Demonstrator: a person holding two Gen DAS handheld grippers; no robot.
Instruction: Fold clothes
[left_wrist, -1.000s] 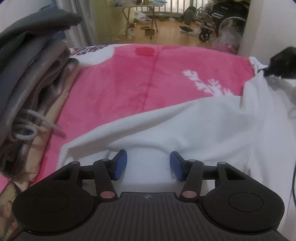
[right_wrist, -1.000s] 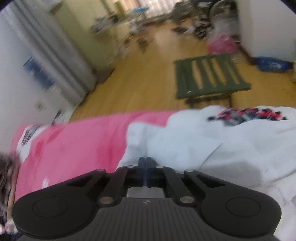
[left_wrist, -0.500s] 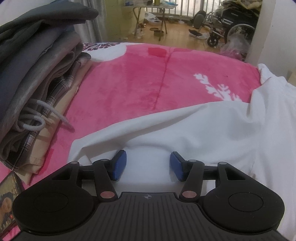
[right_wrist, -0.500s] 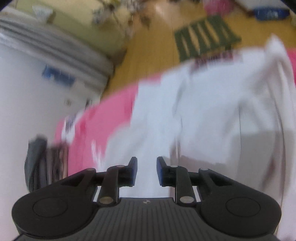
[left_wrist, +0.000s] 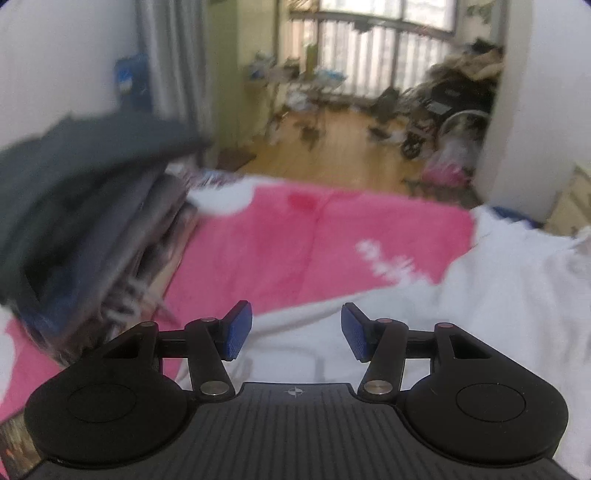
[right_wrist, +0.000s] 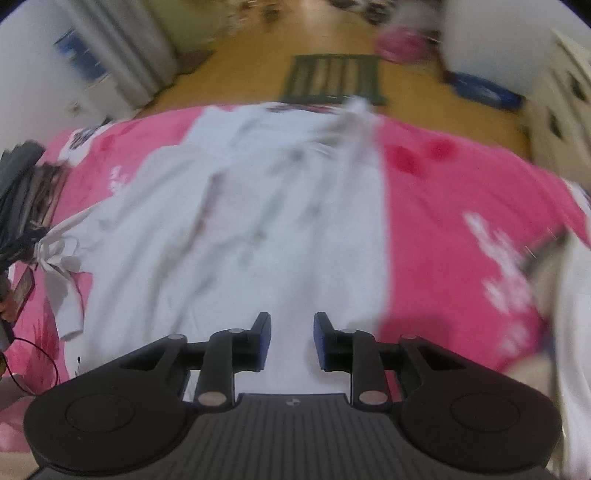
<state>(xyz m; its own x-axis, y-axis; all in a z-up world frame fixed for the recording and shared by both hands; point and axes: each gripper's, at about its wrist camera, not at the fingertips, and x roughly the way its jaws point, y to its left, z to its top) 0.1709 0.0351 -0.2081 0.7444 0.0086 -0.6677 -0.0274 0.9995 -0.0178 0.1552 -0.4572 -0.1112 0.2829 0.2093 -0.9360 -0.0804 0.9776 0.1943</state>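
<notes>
left claw (left_wrist: 296, 330): released, empty; white cotton garment (left_wrist: 461, 314) below and ahead-right.
right claw (right_wrist: 291, 341): jaws opening, nothing between; garment (right_wrist: 236, 229) spread ahead, beneath, on pink fleece blanket (right_wrist: 450, 236).

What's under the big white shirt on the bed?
The crumpled white cloth shirt lies spread on a pink fleece blanket with white patterns, which shows all around it. Whatever lies beneath the shirt's middle is covered and cannot be seen.

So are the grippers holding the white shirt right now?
No. The left gripper is open and empty; the right gripper is opening, empty, above the white shirt.
</notes>
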